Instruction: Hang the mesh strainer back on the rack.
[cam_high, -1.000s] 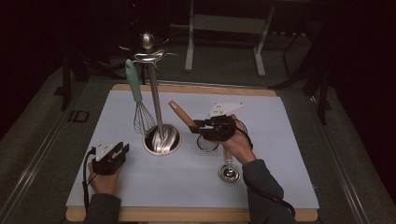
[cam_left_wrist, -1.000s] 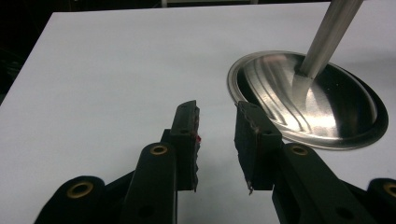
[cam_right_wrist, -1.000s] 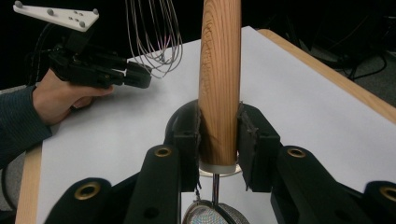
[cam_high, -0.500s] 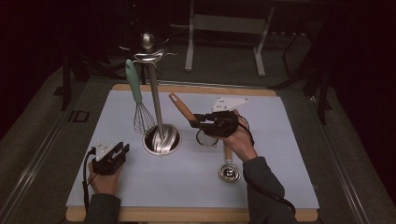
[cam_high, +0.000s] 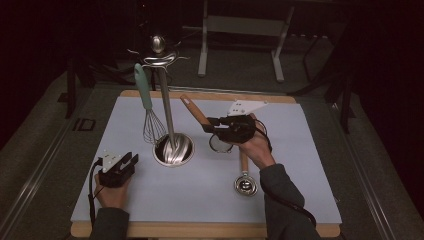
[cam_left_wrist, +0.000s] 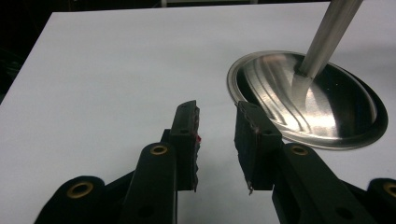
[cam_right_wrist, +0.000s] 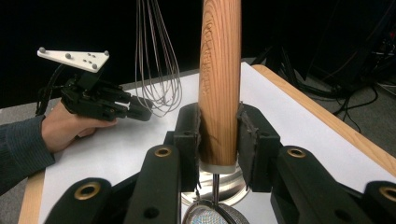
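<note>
One utensil is already hung: a whisk (cam_high: 148, 112) with a pale green handle is seen dangling from the hooked top of the utensil stand (cam_high: 165, 107), its wire loops just beside the upright pole and above the round steel base. The second utensil — a small strainer (cam_high: 200, 120) with a wooden handle — is lifted off the bench (cam_high: 300, 150) and is clamped in the right hand-held gripper (cam_high: 207, 125); in the right gripper view the jaws are closed on the lower end of the wooden handle (cam_right_wrist: 219, 79), with the metal neck and mesh bowl hanging beneath them. In the high view the handle is tilted up and toward the stand, its free end near the pole but not yet at the hooks, so the hanging of this piece is judged to be in hand and not finished. A third utensil, a wooden-handled scoop (cam_high: 245, 177) with a round metal bowl, is left lying on the white mat just beside the right forearm — untouched, by the look of it. The left hand-held gripper (cam_high: 125, 162) is rested on the mat near the stand's base, its jaws held a narrow way apart with nothing between them. By this reading, one of three pieces is done, one is under way, and one is left.
</note>
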